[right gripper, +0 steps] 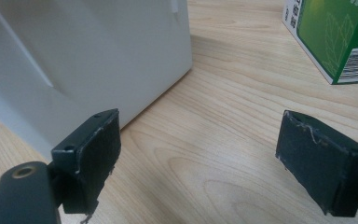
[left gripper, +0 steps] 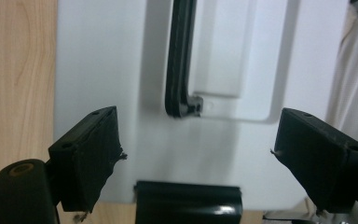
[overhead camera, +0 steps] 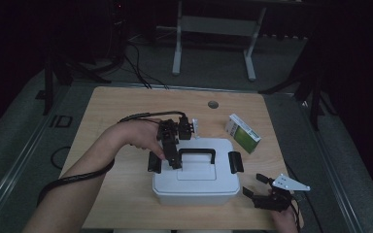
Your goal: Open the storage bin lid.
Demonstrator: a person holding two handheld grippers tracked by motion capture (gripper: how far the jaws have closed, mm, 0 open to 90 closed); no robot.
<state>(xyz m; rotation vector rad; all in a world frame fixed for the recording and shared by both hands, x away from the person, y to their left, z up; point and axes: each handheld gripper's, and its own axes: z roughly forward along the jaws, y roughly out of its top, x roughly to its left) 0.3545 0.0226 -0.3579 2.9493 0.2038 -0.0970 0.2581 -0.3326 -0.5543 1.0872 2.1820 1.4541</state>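
A white plastic box (overhead camera: 194, 184) with a black carry handle (overhead camera: 197, 152) lying flat on its lid stands at the middle of the wooden table. Black latches sit at its left (overhead camera: 154, 162) and right (overhead camera: 235, 161) ends. My left gripper (overhead camera: 175, 162) hovers open over the lid's left part. In the left gripper view the jaws (left gripper: 198, 154) straddle bare lid (left gripper: 98, 60), with the handle's end (left gripper: 181, 60) just beyond and a latch (left gripper: 189, 203) below. My right gripper (overhead camera: 253, 185) rests open near the box's front right corner, with the box wall (right gripper: 98, 51) beside its left jaw.
A green and white carton (overhead camera: 243, 133) lies right of the box and also appears in the right gripper view (right gripper: 335, 32). A round grommet hole (overhead camera: 213, 104) sits near the table's far edge. Bare wood (right gripper: 223, 121) lies between the box and the carton.
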